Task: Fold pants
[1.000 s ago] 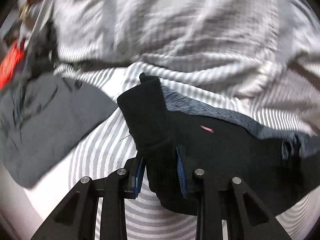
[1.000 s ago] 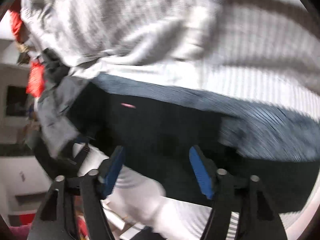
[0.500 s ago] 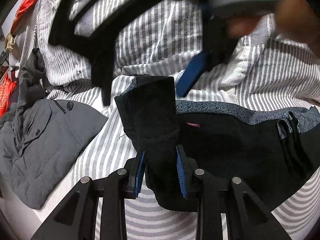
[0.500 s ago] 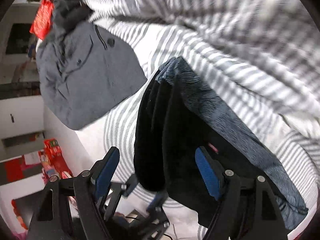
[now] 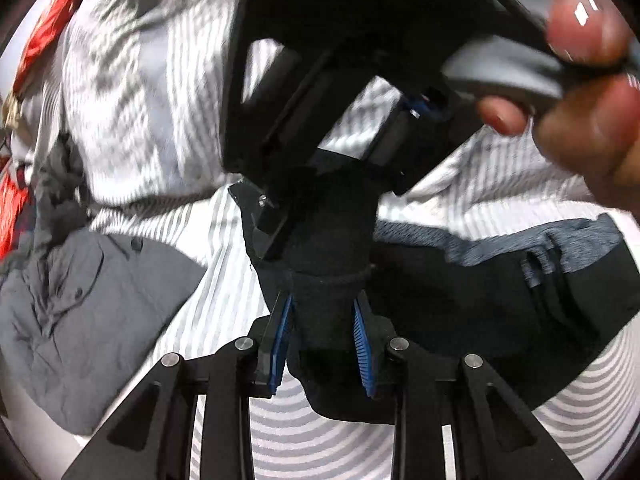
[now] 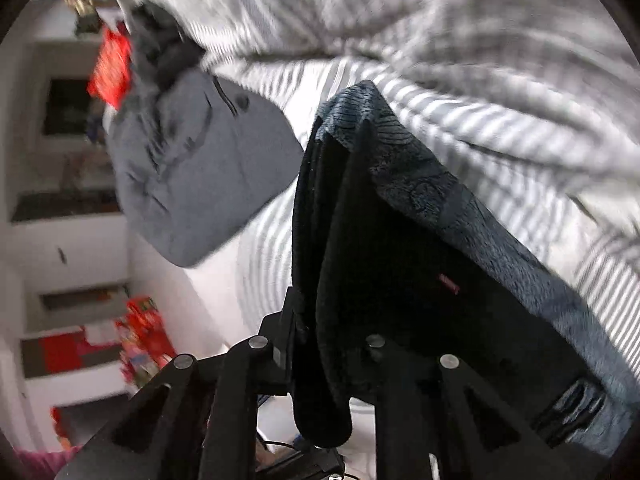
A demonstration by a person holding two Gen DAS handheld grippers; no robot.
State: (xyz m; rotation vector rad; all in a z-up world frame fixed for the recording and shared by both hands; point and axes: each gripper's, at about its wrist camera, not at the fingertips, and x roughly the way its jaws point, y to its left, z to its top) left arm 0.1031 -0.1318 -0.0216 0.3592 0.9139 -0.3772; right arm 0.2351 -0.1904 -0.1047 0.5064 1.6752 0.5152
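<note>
The dark pants [image 5: 472,312] lie partly doubled on the striped bed [image 5: 320,448], both grippers, left [image 5: 322,344] and right [image 6: 320,360], now pinching one end, the right having just closed; folding looks midway.

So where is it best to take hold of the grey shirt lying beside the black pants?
Probably its near rounded edge: the grey shirt lies flat on the striped sheet there, apart from the black pants. Come in from the bed's edge; its far end is crumpled against other clothes.
</note>
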